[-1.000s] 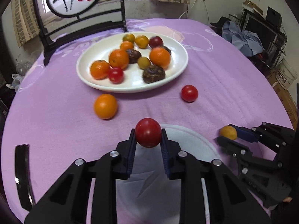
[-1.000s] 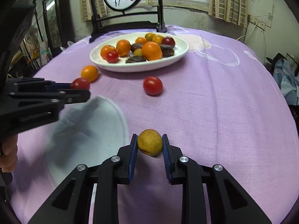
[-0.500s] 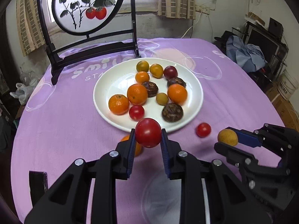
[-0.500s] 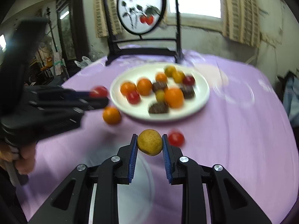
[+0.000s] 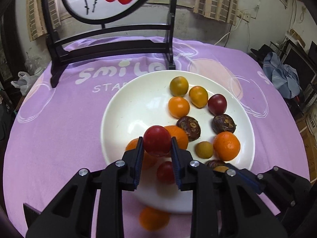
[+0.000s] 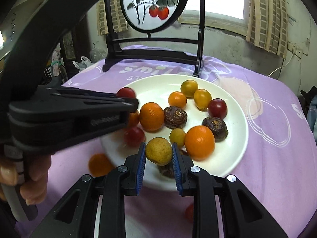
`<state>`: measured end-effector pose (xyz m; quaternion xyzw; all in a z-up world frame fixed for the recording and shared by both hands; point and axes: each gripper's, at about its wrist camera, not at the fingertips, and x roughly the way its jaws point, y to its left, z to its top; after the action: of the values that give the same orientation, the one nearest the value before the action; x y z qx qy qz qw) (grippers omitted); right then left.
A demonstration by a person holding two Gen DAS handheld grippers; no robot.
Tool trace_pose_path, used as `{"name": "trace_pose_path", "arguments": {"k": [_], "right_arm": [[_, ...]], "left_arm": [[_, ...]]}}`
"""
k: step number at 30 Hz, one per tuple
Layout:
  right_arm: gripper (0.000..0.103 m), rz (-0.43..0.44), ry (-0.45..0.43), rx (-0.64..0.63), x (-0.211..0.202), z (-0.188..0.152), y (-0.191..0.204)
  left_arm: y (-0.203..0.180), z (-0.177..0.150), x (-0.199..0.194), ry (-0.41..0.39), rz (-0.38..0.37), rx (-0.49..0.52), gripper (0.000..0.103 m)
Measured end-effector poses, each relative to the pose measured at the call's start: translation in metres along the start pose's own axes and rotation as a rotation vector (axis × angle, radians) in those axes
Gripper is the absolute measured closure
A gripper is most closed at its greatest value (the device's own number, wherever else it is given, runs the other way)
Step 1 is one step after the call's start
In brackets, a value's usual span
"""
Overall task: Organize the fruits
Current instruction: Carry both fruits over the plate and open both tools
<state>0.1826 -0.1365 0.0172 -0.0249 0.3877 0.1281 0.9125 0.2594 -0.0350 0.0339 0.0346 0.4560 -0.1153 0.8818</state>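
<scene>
My left gripper (image 5: 157, 146) is shut on a red tomato (image 5: 157, 143) and holds it above the near left part of the white plate (image 5: 126, 107). My right gripper (image 6: 158, 153) is shut on a yellow fruit (image 6: 158, 150) above the plate's near rim (image 6: 235, 154). The plate holds several oranges, tomatoes and dark brown fruits. The left gripper also shows in the right wrist view (image 6: 130, 101), with its red tomato (image 6: 125, 92) peeking above it. The right gripper shows in the left wrist view (image 5: 223, 167), its fruit mostly hidden.
An orange (image 5: 153, 218) lies on the purple tablecloth (image 5: 59, 119) just before the plate, also in the right wrist view (image 6: 99, 164). A red tomato (image 6: 189, 212) lies on the cloth nearer me. A black framed round screen (image 6: 152, 4) stands behind the plate.
Both grippers have risen from the cloth with their fruits and moved forward over the plate. The plate now fills the middle of both views.
</scene>
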Motion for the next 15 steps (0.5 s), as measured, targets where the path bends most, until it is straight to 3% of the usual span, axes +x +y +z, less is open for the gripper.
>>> {"name": "trace_pose_path", "arguments": {"k": [1,2,4,6,8,15], "right_arm": [[0.073,0.003,-0.001,0.012,0.002,0.001,-0.001],[0.062,0.006,-0.003,0.026,0.002,0.001,-0.002],[0.052,0.030,-0.017,0.073,-0.002,-0.001,-0.008],[0.050,0.057,-0.016,0.095,-0.007,-0.005,-0.013],[0.048,0.051,-0.019,0.097,-0.015,-0.011,-0.017],[0.038,0.035,-0.035,0.129,-0.055,-0.041,-0.039]], "left_arm": [[-0.001,0.001,0.003,0.001,0.005,0.001,0.067],[-0.002,0.002,0.003,-0.002,0.017,-0.004,0.051],[0.001,0.000,-0.002,-0.024,0.029,-0.028,0.038],[0.003,-0.003,-0.012,-0.034,0.003,-0.039,0.037],[0.005,-0.008,-0.021,-0.039,0.012,-0.041,0.029],[0.008,-0.039,-0.054,-0.060,0.013,-0.049,0.022]]}}
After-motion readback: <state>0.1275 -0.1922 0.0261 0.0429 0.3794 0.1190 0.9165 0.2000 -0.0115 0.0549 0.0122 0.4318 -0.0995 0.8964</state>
